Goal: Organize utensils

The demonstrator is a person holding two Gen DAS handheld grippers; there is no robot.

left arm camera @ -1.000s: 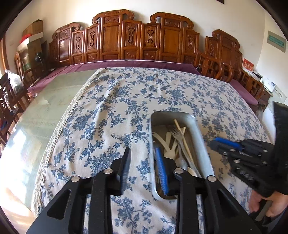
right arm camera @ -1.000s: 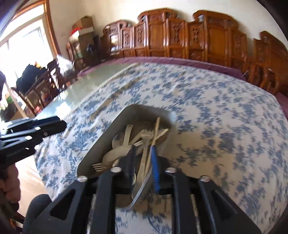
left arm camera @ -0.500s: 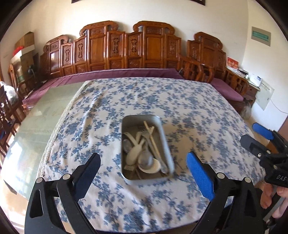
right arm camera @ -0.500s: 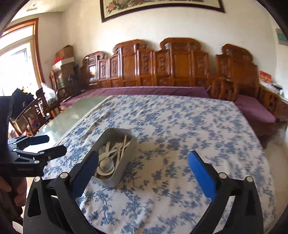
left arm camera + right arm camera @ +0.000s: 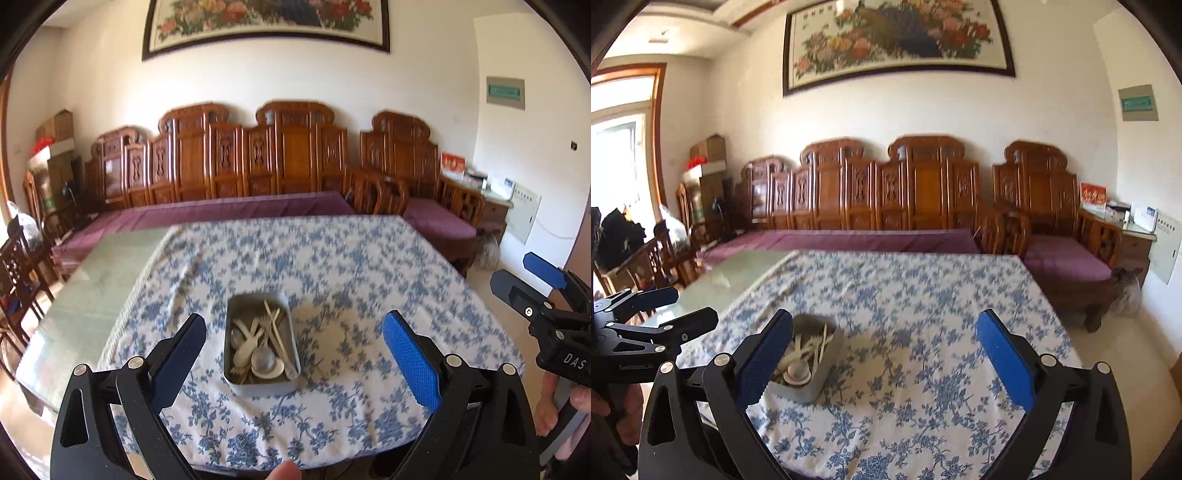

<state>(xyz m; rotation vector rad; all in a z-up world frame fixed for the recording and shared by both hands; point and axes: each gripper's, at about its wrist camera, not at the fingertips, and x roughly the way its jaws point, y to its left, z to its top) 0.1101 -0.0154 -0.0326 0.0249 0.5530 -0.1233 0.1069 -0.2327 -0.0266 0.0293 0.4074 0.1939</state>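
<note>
1. Left wrist view looks forward and slightly down from the bench's near edge, standing back, centred on the metal tray.
2. Right wrist view faces likewise from further right; both share tray, bench, carved sofa.

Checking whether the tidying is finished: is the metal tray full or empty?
Holding utensils, not empty: the metal tray contains pale spoons, forks and chopsticks piled loosely together. None lie on the tablecloth around it.

Bright daylight, motion blur, fisheye edges.
</note>
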